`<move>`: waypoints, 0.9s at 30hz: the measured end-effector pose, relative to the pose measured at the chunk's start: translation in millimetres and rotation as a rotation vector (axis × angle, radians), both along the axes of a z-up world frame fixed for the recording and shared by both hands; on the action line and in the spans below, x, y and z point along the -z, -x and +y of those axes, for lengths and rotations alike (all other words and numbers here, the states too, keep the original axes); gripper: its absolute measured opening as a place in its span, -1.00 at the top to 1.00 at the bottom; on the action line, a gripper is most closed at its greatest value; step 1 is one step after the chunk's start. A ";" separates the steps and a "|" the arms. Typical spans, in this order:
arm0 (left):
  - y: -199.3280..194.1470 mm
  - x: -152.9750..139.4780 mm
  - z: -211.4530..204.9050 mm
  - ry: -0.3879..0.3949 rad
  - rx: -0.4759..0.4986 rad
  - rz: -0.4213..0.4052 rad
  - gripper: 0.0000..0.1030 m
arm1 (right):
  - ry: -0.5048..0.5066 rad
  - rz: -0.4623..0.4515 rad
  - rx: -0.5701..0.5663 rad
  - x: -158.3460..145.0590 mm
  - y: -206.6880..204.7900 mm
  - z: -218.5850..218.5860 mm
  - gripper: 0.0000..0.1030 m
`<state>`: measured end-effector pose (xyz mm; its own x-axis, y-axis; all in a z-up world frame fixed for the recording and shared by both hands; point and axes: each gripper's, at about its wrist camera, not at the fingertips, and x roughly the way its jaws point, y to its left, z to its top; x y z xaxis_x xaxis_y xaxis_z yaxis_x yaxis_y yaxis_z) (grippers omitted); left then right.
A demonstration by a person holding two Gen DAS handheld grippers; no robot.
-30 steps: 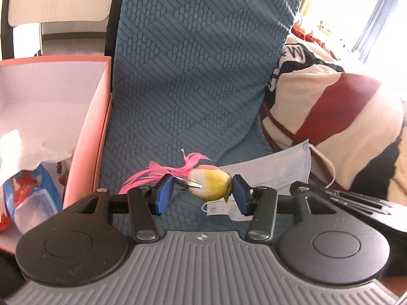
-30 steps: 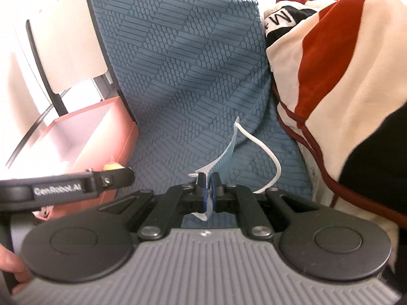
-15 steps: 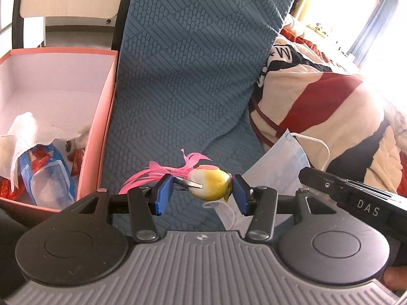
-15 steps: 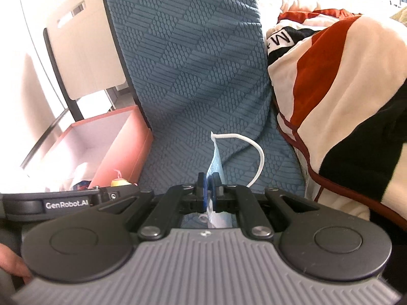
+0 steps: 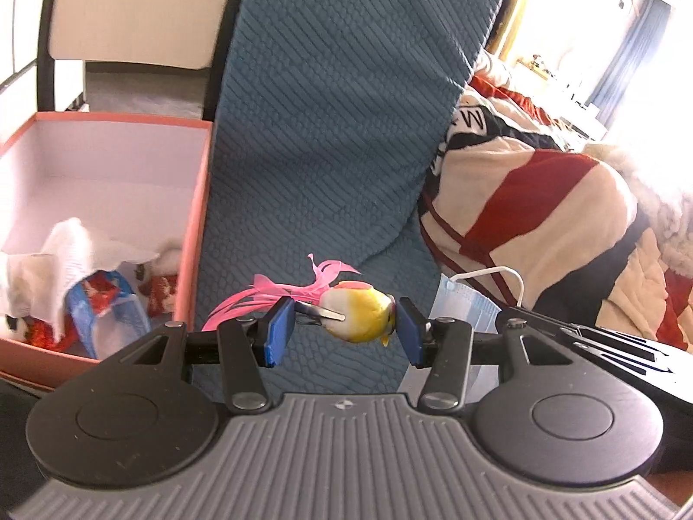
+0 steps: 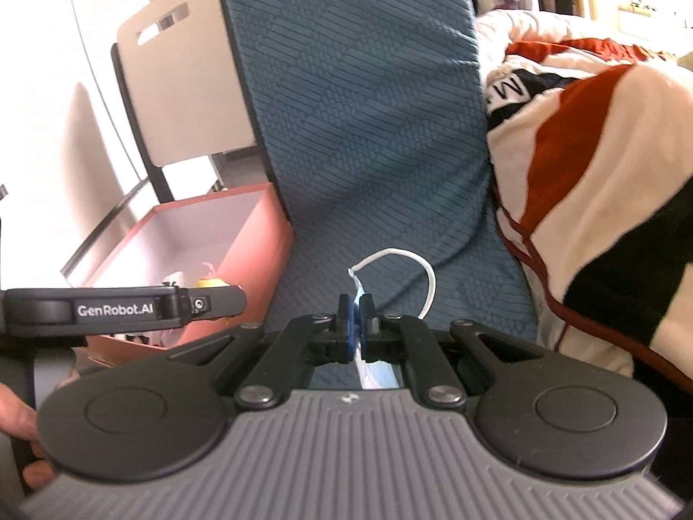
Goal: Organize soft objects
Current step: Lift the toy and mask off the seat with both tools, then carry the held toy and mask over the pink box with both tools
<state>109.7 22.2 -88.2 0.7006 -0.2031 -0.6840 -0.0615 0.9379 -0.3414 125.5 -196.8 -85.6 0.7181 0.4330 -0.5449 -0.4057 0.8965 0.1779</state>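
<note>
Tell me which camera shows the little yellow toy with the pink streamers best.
The left wrist view: the yellow toy sits close up between the left gripper pads, pink streamers and metal clip plain to see. The right wrist view shows only a small yellow sliver of it above the left gripper's arm, before the pink box.

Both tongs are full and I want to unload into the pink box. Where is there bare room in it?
The pink box is bare along its far wall and right wall. Its near-left part is crowded with white tissue and red-and-blue packets. The blue cushion between box and striped blanket is also bare.
</note>
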 end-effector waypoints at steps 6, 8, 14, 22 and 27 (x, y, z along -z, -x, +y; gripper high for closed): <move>10.7 -13.5 20.3 0.000 -0.039 -0.005 -0.10 | -0.013 -0.020 -0.056 -14.0 7.2 22.9 0.88; 14.3 -16.8 27.8 -0.001 -0.051 -0.004 -0.11 | -0.018 -0.027 -0.070 -18.6 9.4 31.6 0.88; 25.6 -24.5 55.0 -0.010 -0.092 0.002 -0.10 | -0.014 -0.044 -0.113 -27.3 13.8 59.2 0.88; 42.3 -38.4 98.6 -0.006 -0.148 -0.007 -0.11 | 0.006 -0.066 -0.187 -37.8 20.8 107.3 0.88; 53.3 -45.4 127.1 -0.014 -0.176 -0.013 -0.11 | 0.012 -0.070 -0.237 -41.2 28.9 142.9 0.88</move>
